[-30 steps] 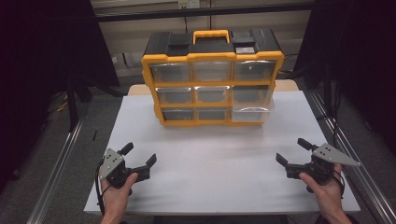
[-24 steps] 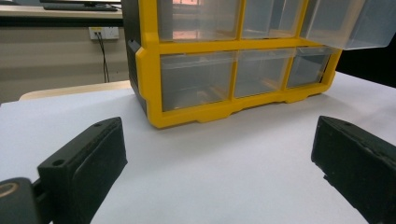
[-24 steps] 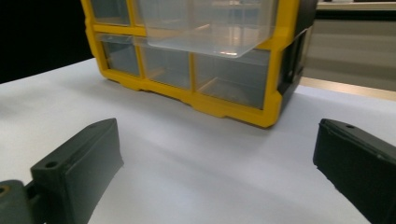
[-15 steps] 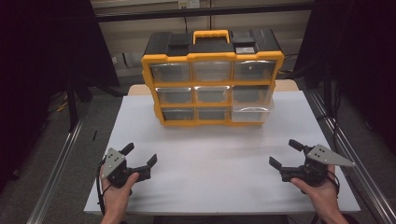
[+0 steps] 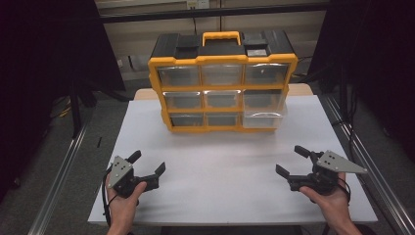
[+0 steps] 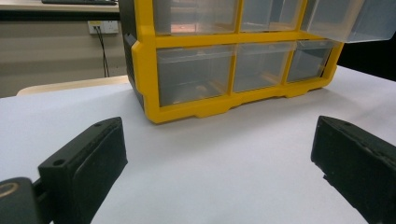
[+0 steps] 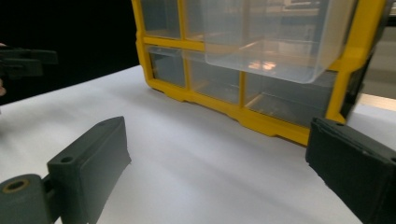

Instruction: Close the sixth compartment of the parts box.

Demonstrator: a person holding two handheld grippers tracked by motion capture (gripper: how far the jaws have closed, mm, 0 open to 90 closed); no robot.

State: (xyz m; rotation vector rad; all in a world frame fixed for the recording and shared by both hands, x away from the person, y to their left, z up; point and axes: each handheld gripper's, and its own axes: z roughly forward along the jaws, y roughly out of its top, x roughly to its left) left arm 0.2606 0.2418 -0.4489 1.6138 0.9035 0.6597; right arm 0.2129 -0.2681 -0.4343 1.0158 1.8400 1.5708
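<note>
My left gripper (image 5: pixel 147 169) rests low over the white table (image 5: pixel 220 196), jaws spread wide with nothing between them. In the left gripper view the bare tabletop fills the gap between my two black pads (image 6: pixel 95 158), and no object touches either one.

My right gripper (image 5: pixel 292 164) sits at the opposite side of the table, well apart from the left. Its jaws stand apart and have just been closing slightly; nothing lies between them. In the right gripper view my left gripper (image 7: pixel 23 60) appears far off at the upper left.

The yellow drawer cabinet (image 5: pixel 222 90) stands upright ahead of both sets of jaws, near the far edge of the table, well clear of my fingertips. It has three rows of three clear drawers and a black top with a yellow handle (image 5: pixel 221 36).

One drawer (image 5: pixel 264 117), bottom row on the right-gripper side, is pulled partly out of the frame. In the right gripper view this drawer (image 7: pixel 275 42) overhangs the table ahead of and above my jaws.
</note>
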